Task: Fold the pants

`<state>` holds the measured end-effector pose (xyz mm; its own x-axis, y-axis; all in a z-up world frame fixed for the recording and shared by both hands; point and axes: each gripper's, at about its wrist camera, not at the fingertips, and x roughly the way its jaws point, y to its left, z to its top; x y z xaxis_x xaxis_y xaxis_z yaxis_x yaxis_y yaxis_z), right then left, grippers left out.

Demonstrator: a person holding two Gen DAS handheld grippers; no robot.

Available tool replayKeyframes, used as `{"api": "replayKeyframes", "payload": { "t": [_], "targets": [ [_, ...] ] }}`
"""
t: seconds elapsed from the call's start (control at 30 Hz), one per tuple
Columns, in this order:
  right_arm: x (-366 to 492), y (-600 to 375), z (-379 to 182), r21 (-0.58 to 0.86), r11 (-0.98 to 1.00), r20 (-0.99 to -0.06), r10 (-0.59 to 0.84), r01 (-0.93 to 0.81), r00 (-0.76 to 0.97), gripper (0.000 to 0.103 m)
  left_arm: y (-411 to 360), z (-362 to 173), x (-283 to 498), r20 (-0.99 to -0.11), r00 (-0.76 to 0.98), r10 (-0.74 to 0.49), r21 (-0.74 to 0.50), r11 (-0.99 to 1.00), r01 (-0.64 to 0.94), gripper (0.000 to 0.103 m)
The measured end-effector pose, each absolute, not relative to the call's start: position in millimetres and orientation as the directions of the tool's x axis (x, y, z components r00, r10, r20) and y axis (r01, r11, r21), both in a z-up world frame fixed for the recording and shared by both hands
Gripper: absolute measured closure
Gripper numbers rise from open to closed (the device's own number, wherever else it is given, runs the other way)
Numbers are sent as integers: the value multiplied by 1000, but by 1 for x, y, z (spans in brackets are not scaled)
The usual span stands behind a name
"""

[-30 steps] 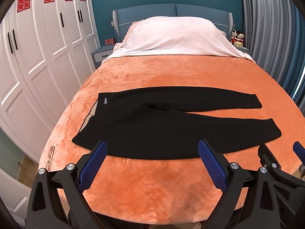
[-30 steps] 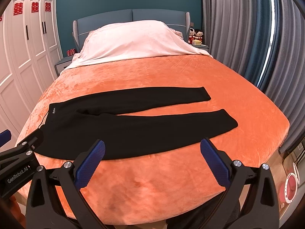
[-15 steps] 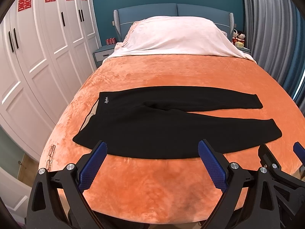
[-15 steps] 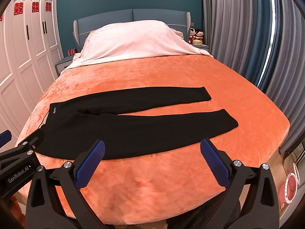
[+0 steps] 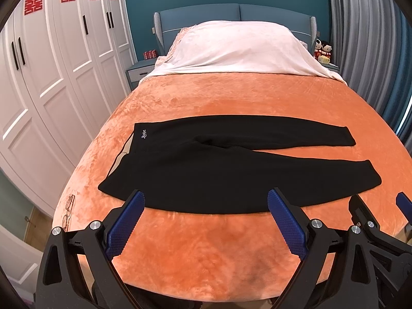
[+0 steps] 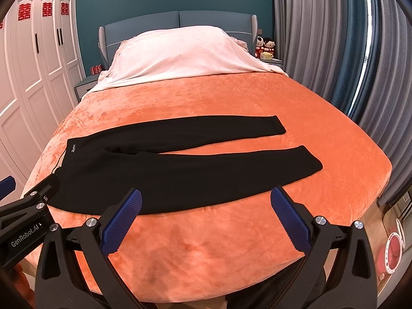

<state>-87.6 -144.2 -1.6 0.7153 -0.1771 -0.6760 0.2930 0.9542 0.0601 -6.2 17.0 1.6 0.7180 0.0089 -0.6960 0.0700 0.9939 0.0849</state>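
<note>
So the black pants [image 5: 231, 170] are laid out flat across the orange bedspread [image 5: 231, 97], waistband toward the wardrobe side and both legs stretched out toward the curtain side, spread apart in a slim V with a strip of orange showing between them. A small white logo [image 5: 144, 136] can be seen near the waistband corner, and a bit of pale lining is peeking out at the waist edge. The left gripper [image 5: 204, 221] is held over the near edge of the bed with its blue pads [image 5: 123, 228] spread wide, nothing between them, the near hem of the pants sitting just past the fingertips. Same deal with the right gripper [image 6: 206, 219]: blue pads [image 6: 291, 221] set wide apart, nothing gripped, hovering over the bedspread just short of the nearer leg. Each gripper is caught at the edge of the other's view. A pale pink blanket [image 6: 180, 51] is draped over the pillow end by the blue headboard [image 6: 144, 23], and a pair of glasses [image 5: 68, 212] is lying on the left edge of the bed.
</note>
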Motion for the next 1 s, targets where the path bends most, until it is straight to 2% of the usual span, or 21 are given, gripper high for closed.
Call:
{"api": "replayKeyframes", "payload": {
  "t": [0.63,1.0],
  "targets": [
    [-88,-144,-3,60,955,-683,-173,290,709,5,18,-11,-3,-702,712,27,100,993,61,9],
    [-47,-184,-40,71,945,-734,-166,318,658,5,19,-34,43,-737,674,51,105,994,39,8]
  ]
}}
